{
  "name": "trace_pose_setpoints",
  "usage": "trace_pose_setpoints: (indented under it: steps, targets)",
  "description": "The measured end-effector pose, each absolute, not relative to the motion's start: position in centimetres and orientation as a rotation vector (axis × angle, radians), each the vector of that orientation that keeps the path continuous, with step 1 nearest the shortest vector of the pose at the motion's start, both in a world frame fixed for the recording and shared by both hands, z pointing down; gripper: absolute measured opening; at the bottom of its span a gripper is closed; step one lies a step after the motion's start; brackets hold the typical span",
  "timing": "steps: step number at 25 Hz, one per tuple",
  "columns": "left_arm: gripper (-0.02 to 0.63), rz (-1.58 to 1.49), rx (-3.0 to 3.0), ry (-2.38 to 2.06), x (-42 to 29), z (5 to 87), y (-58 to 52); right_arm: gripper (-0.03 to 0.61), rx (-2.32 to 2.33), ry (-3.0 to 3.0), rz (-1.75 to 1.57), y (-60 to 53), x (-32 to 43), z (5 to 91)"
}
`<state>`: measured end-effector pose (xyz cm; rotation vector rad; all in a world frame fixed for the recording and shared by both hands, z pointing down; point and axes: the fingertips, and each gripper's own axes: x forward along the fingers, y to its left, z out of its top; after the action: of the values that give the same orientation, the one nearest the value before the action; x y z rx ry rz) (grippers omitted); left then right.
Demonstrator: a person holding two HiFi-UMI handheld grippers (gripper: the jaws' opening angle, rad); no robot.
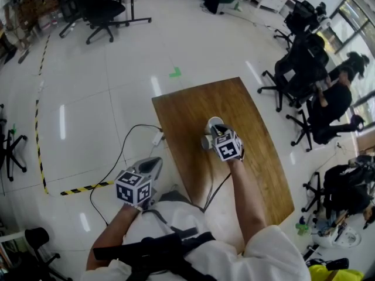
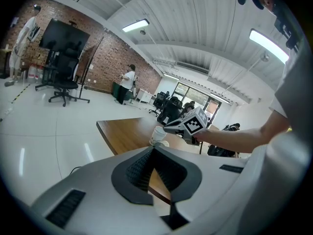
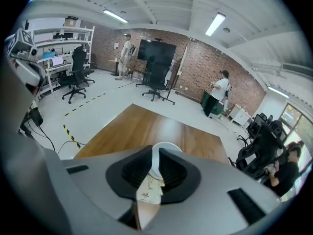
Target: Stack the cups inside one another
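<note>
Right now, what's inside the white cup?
Only pale inner wall shows at the rim of the white cup. Its bottom, and any nested cup, is hidden behind the right gripper.

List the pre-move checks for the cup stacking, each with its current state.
1. Cup wall between the right gripper jaws: ok, the rim of the cup sits between them.
2. Pads pressing on that wall: cannot tell.
3. Left gripper free: ok, jaws together, nothing held.
4. Cup well inside the table edges: ok.
5. Stack finished: cannot tell, the right gripper covers it in the head view.
</note>
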<state>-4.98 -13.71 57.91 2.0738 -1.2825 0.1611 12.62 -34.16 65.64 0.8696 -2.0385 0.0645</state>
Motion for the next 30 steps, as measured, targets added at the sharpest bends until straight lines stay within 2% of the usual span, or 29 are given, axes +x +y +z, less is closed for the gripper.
trace_pose_setpoints:
  steps: [2,4,5,15,30]
  targets:
    - [-0.010,0.172,2.085,-1.279,-4.8,57.8,-13.5,0.076,0.928,-2.054,0.077,-33.5,13.4,65.0]
    - [-0.011,0.174,2.097,-1.265,-4.7,57.7,-13.3,0.146,0.983,-2.061,0.094,-32.7,14.0,64.6]
    - [-0.010,0.174,2.104,-1.257,-4.7,57.6,-13.2,0.152,1.008,-2.063,0.109,-32.1,14.3,64.5]
    - [-0.009,0.190,2.192,-1.157,-3.2,57.2,-12.2,0.152,1.187,-2.037,0.260,-25.7,16.0,65.4]
    - [-0.009,0.203,2.279,-0.990,-3.7,56.7,-9.3,0.152,1.334,-1.952,0.262,-20.2,15.3,63.2]
